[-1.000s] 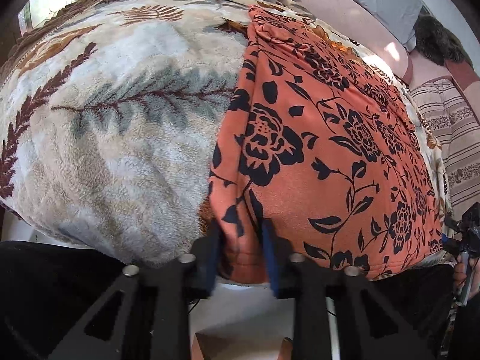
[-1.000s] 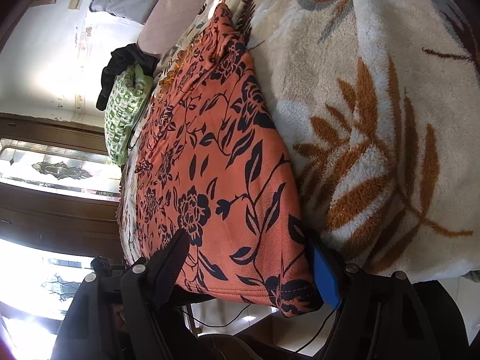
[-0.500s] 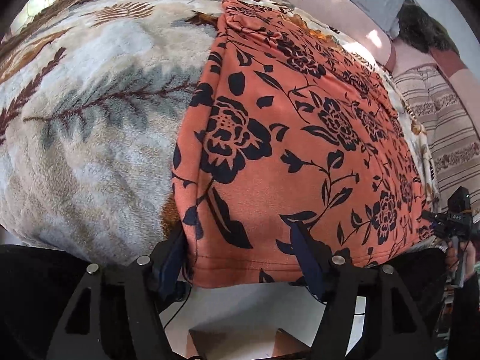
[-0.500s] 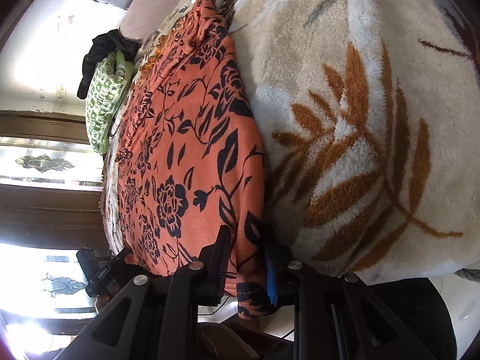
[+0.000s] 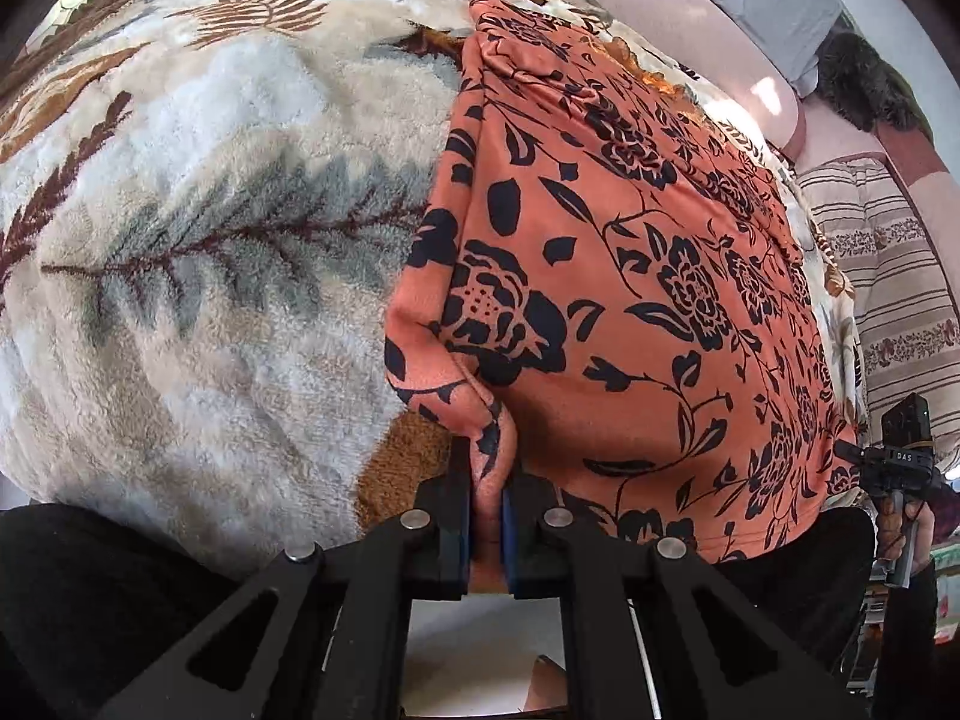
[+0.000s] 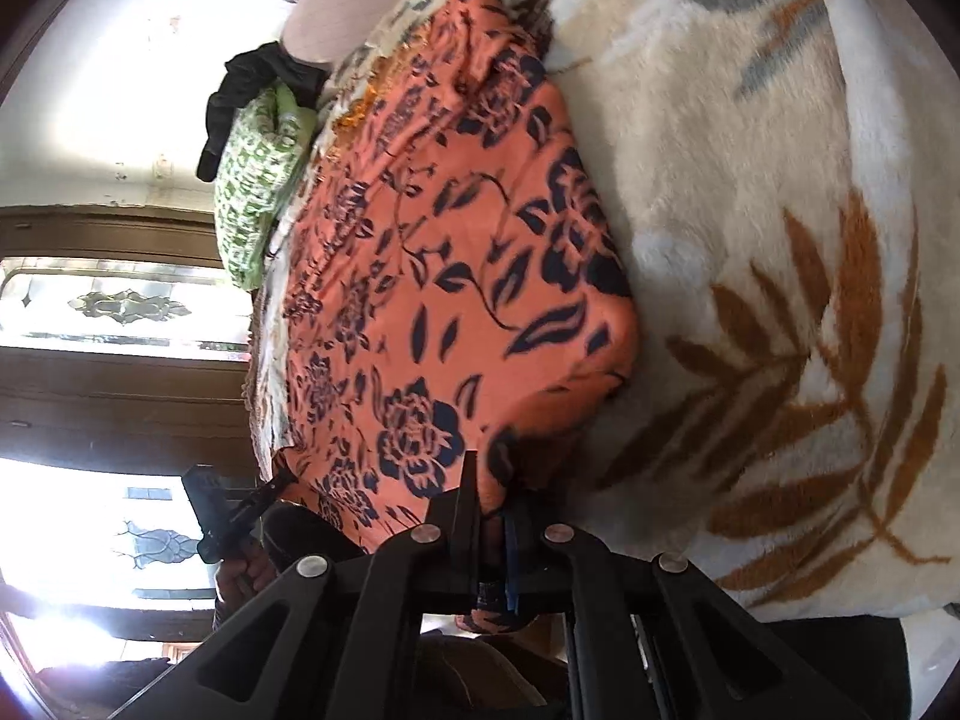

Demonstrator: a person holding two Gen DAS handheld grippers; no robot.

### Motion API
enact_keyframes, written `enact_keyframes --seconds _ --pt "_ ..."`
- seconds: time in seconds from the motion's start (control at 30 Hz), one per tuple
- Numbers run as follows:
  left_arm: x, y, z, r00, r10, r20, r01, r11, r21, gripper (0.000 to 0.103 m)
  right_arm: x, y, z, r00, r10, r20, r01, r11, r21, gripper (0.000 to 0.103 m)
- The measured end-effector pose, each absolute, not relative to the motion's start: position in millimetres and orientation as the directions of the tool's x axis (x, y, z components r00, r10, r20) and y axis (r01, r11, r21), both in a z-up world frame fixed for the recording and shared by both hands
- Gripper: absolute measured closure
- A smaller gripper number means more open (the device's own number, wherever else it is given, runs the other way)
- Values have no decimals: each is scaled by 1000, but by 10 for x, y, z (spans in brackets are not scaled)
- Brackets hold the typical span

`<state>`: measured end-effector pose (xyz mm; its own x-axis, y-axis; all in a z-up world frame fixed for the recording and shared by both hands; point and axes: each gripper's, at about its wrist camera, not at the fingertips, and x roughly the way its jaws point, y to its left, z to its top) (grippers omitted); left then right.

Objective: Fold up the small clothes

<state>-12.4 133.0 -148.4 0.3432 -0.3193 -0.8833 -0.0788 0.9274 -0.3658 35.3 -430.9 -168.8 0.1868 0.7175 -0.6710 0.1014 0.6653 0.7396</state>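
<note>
One orange cloth (image 5: 630,276) with black flowers lies on one fleece blanket (image 5: 210,240) with a leaf print. Two grippers, the left gripper (image 5: 485,516) and right gripper (image 6: 492,546), each pinch its near edge. One green patterned bundle (image 6: 258,192) sits at the far edge.

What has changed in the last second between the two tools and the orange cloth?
Both tools closed on the near hem of the orange floral garment: the left tool reopened, then pinched its corner; the right tool went from wide open to pinching the other. The garment stayed spread on the leaf-patterned blanket.
</note>
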Motion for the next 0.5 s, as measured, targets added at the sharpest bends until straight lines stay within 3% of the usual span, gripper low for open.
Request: enact_keyframes --seconds 0.2,0.4,0.47,0.5 --pt "247 1336 -821 454 -362 -814 27 919 -394 95 527 -4411 -1423 261 754 -603 63 610 790 98" --pt "1298 1441 59 633 -391 -668 117 902 -416 94 1754 -4236 -582 419 788 -451 -120 541 833 98" --pt "1815 1450 57 643 -366 -673 116 915 -387 90 2287 -4229 -434 468 786 -405 -128 513 849 98" --pt "2077 1444 -30 643 -337 -688 103 928 -359 65 2545 -4212 -448 485 778 -399 -112 508 854 94"
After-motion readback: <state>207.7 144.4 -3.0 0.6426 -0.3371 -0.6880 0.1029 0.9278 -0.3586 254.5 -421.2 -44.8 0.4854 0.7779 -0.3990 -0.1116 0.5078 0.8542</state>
